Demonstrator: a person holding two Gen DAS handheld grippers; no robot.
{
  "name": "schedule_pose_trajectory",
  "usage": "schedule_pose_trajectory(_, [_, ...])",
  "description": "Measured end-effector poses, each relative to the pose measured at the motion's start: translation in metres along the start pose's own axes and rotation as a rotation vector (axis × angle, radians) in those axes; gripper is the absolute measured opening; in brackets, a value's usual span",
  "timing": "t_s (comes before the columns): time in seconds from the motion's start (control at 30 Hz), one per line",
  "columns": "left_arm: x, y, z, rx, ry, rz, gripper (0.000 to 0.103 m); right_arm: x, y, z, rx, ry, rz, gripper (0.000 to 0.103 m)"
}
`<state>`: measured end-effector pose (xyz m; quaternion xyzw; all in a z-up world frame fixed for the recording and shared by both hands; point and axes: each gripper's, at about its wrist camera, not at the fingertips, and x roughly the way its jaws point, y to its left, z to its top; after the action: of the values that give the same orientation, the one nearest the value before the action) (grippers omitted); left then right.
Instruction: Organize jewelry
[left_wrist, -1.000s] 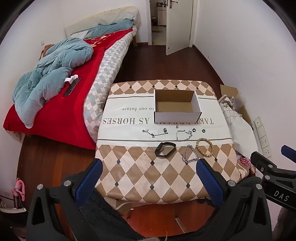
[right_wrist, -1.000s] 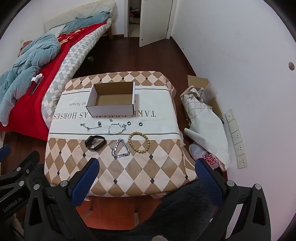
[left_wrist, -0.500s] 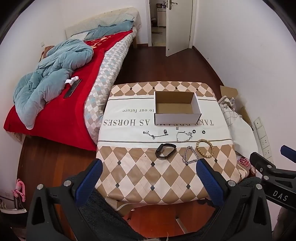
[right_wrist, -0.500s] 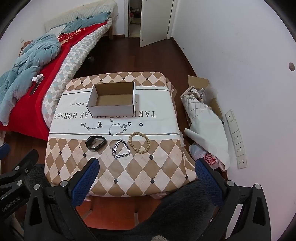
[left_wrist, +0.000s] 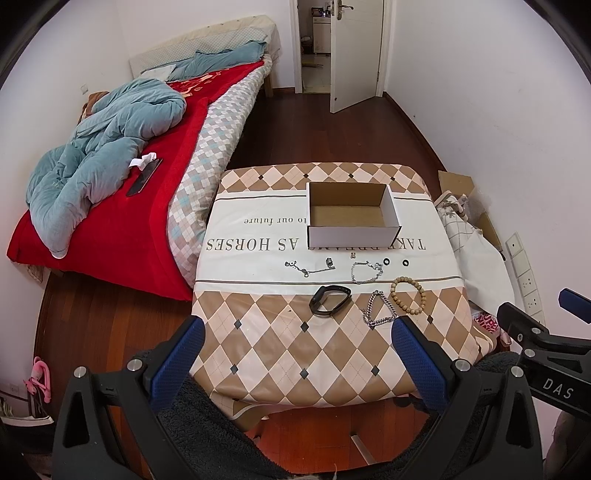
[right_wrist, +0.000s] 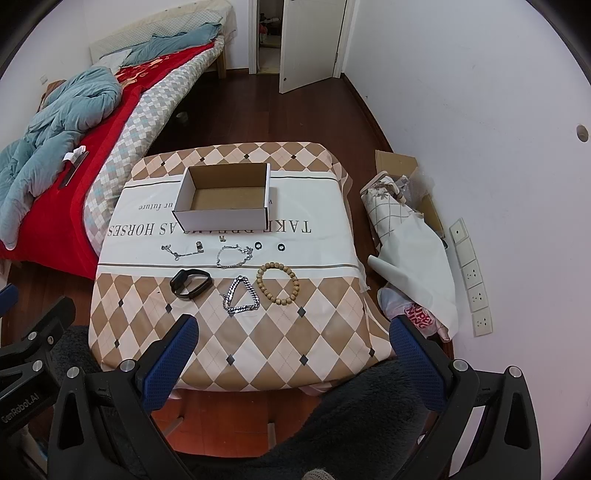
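An open empty cardboard box (left_wrist: 352, 216) (right_wrist: 225, 201) stands on the checked table (left_wrist: 280, 343) (right_wrist: 295, 332). In front of it lie a thin silver chain (left_wrist: 308, 267), a second thin chain (right_wrist: 232, 256), two small black rings (right_wrist: 258, 245), a black band (left_wrist: 330, 300) (right_wrist: 191, 283), a heavy silver chain bracelet (left_wrist: 378, 313) (right_wrist: 241, 295) and a wooden bead bracelet (left_wrist: 407, 301) (right_wrist: 278, 283). My left gripper (left_wrist: 295, 363) and right gripper (right_wrist: 293, 360) are both open and empty, held back above the table's near edge.
A bed (left_wrist: 122, 173) with a red cover and blue duvet stands left of the table. A white bag (right_wrist: 410, 251) and cardboard lie on the floor to the right, by the wall. A door (left_wrist: 354, 51) stands open at the back.
Both grippers have drifted slightly toward the table; the view has shifted a little. Nothing on the table has moved.
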<state>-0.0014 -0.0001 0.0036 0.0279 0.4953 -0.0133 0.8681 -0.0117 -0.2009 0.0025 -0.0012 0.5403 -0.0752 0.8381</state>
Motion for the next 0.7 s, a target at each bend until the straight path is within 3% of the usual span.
schedule_pose_trajectory(0.7, [-0.011,-0.002,0.009,-0.002,-0.015,0.001,0.103,-0.006,0.000,0.001,-0.001,-0.008,-0.004,0.103])
